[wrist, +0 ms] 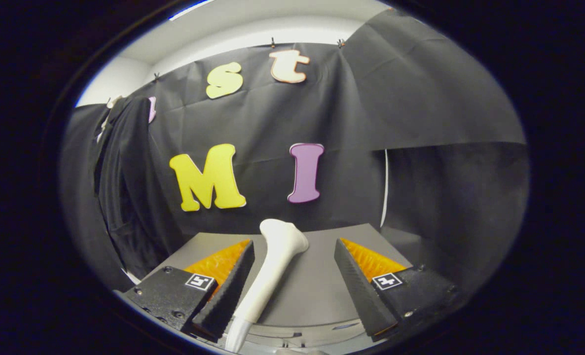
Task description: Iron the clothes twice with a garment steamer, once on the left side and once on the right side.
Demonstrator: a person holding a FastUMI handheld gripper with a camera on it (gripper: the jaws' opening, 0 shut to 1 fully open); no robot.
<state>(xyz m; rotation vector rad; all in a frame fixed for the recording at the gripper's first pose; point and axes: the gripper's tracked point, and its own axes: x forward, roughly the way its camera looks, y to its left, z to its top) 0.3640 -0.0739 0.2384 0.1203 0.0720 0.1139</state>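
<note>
Gripper [294, 256] is sitting wide open, the white steamer [273, 268] standing between the fingers, nearer the left one. Dark garment [125, 197] is hanging at ten o'clock.

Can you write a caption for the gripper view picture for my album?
Open gripper with jaws either side of a white garment steamer above a grey table, dark clothes hanging beyond.

Smooth, matt plastic steamer [273, 268] — on a dull grey tabletop [317, 286] — beside soft dark cloth garment [125, 187].
</note>
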